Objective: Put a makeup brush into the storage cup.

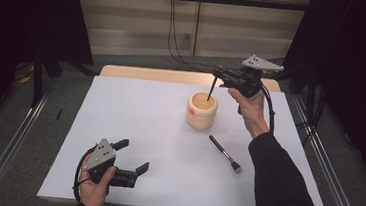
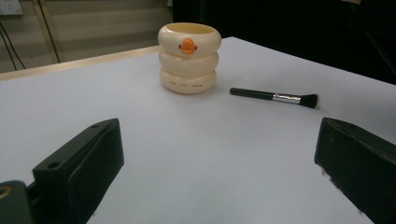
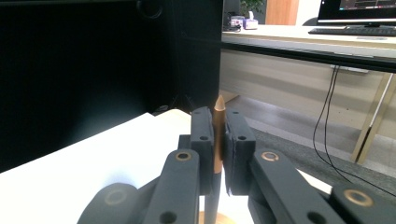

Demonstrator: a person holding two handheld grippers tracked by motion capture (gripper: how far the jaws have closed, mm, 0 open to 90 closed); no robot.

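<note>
Down at the near left of the white table [image 1: 133, 129], the left gripper [image 1: 133, 156] rests in the person's left hand [image 1: 94, 188], lying low over the surface with its jaws spread wide and nothing between them. From the left gripper view those two black jaws frame bare tabletop — beyond them stand the holder and a loose brush.

Toward the middle, a cream holder [image 1: 202, 110] shaped like three stacked rings stands upright on the table, an orange mark on its top ring facing the near left side. Just to its near right a black-handled makeup brush [image 1: 224, 154] lies flat on the table, bristles pointing toward the person's side, clear of the holder.

Over at the right, the right gripper [image 1: 217, 76] is held up in the right hand [image 1: 248, 106], above and just behind the holder. Its jaws are pinched tight on a thin dark pencil-like stick [image 1: 211, 90] — the stick hangs nearly upright, its lower end at the holder's open mouth. In the right gripper view the stick's copper-coloured pointed tip [image 3: 219, 103] pokes up between the two pads.
</note>
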